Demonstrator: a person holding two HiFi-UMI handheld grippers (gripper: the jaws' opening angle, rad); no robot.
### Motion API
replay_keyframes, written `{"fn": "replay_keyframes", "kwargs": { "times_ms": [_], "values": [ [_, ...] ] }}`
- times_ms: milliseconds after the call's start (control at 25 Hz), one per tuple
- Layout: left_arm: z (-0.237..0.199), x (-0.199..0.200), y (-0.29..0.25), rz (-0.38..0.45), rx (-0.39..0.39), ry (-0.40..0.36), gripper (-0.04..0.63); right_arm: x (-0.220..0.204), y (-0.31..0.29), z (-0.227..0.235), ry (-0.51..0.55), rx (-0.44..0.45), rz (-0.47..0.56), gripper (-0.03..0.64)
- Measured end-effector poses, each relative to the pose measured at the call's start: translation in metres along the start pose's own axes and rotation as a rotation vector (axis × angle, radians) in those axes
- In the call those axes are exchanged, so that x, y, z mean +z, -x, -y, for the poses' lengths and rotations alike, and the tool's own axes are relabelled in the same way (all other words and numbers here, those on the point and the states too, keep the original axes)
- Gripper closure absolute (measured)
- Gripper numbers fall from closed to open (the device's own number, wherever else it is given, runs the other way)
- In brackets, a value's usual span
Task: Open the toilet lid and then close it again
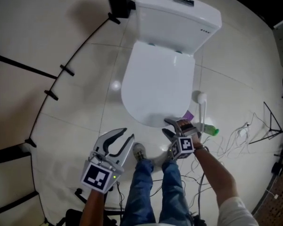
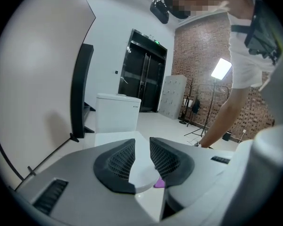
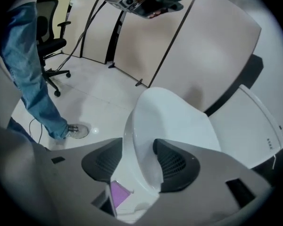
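Observation:
The white toilet stands against its tank (image 1: 177,18) with the lid (image 1: 155,84) down flat. In the head view my right gripper (image 1: 166,127) is at the lid's front edge, pointing down at it. The right gripper view shows its jaws open (image 3: 137,147), the lid's front rim (image 3: 141,140) between them and a gap on the left side. My left gripper (image 1: 129,133) hangs above the floor left of the bowl's front, apart from it. Its jaws (image 2: 141,142) stand a little open with nothing between them, the lid (image 2: 115,138) and tank (image 2: 117,112) beyond.
A white toilet brush (image 1: 201,100), a green bottle (image 1: 210,130) and a purple item (image 1: 188,115) stand right of the bowl. Cables (image 1: 236,135) and a black stand (image 1: 273,121) lie further right. Partition feet (image 1: 52,95) line the left. The person's jeans legs (image 1: 141,182) are below.

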State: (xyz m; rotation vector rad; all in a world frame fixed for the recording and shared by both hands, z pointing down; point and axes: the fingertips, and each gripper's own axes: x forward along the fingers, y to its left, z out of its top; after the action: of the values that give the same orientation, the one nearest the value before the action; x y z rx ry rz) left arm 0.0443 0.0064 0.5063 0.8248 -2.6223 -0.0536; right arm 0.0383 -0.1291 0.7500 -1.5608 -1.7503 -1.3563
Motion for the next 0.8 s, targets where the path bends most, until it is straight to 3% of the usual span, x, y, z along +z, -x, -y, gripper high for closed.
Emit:
{"fn": "replay_keyframes", "kwargs": {
  "times_ms": [160, 360, 480, 600, 800],
  "values": [
    [-0.005, -0.012, -0.003, -0.009, -0.006, -0.001, 0.503, -0.017, -0.035, -0.025, -0.015, 0.097, -0.074, 0.334],
    [-0.009, -0.013, -0.007, -0.002, -0.010, 0.005, 0.503, -0.015, -0.038, -0.022, -0.093, 0.118, -0.091, 0.331],
    [-0.010, -0.009, -0.006, 0.000, -0.011, -0.004, 0.503, -0.010, -0.029, -0.022, -0.197, 0.172, -0.086, 0.331],
    [-0.008, 0.008, 0.001, 0.011, -0.004, -0.011, 0.503, 0.013, 0.001, -0.008, -0.300, 0.156, 0.000, 0.331],
    [0.004, 0.074, 0.019, 0.065, 0.006, -0.025, 0.503, 0.081, 0.123, 0.073, -0.503, 0.008, 0.235, 0.331]
  ]
}}
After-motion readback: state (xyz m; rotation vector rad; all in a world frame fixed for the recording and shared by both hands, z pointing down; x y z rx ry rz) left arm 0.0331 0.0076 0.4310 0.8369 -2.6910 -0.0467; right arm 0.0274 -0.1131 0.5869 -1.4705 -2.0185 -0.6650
